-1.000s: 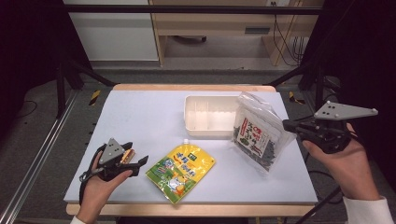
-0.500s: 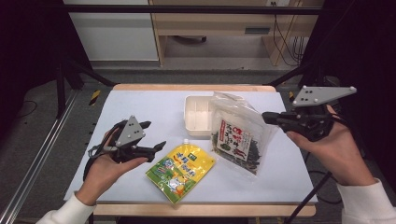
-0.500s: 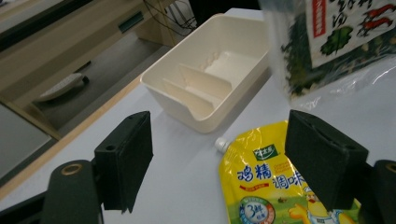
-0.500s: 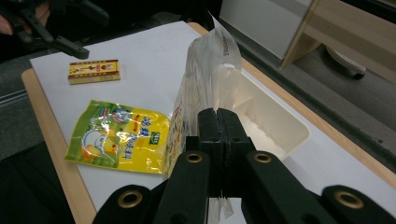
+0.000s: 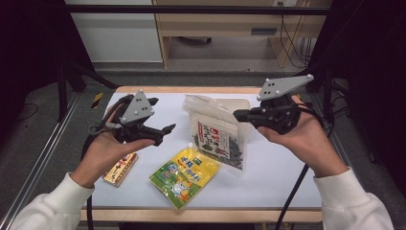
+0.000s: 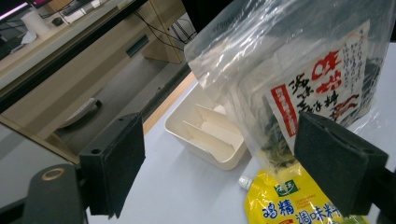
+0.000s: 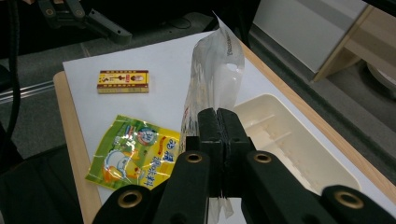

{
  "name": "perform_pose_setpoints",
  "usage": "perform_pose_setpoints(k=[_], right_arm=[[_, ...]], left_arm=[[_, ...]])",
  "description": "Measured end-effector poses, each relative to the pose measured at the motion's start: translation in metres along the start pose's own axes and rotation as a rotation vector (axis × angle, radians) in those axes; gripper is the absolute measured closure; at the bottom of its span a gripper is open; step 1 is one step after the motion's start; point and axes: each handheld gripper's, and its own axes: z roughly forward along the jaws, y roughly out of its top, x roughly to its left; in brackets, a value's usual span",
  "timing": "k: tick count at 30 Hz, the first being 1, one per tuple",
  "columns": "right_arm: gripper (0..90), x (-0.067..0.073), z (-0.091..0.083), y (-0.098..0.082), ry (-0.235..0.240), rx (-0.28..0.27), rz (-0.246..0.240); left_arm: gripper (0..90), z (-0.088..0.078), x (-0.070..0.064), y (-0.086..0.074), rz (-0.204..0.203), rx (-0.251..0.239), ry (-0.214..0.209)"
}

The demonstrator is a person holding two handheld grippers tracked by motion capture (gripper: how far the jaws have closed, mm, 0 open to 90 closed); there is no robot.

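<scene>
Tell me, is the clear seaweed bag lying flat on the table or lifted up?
Lifted. The right gripper is shut on the seaweed bag's edge, and it hangs upright above the table.

clear seaweed bag [image 5: 219, 136], red-and-white label, hanging upright above table, edge pinched

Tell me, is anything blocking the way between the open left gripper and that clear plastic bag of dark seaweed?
Nothing visible does. The left gripper stands open, facing the clear seaweed bag that the right gripper holds up by its edge; the gap between holds nothing.
</scene>
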Motion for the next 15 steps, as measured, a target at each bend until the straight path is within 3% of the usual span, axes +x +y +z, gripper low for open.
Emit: perform_pose_setpoints(k=[6,11,15], right_arm=[[90.0,0.005,0.015,0.01,0.033,-0.007,-0.012],[90.0,0.01,0.025,0.017,0.057,0.0,-0.024],[90.0,0.015,0.033,0.022,0.079,0.001,-0.033]], left_arm=[[14.4,-0.009,0.008,0.003,0.025,-0.044,0.0],[13.5,-0.011,0.012,0.005,0.042,-0.031,0.002],[12.4,-0.007,0.013,0.004,0.054,-0.005,-0.031]])
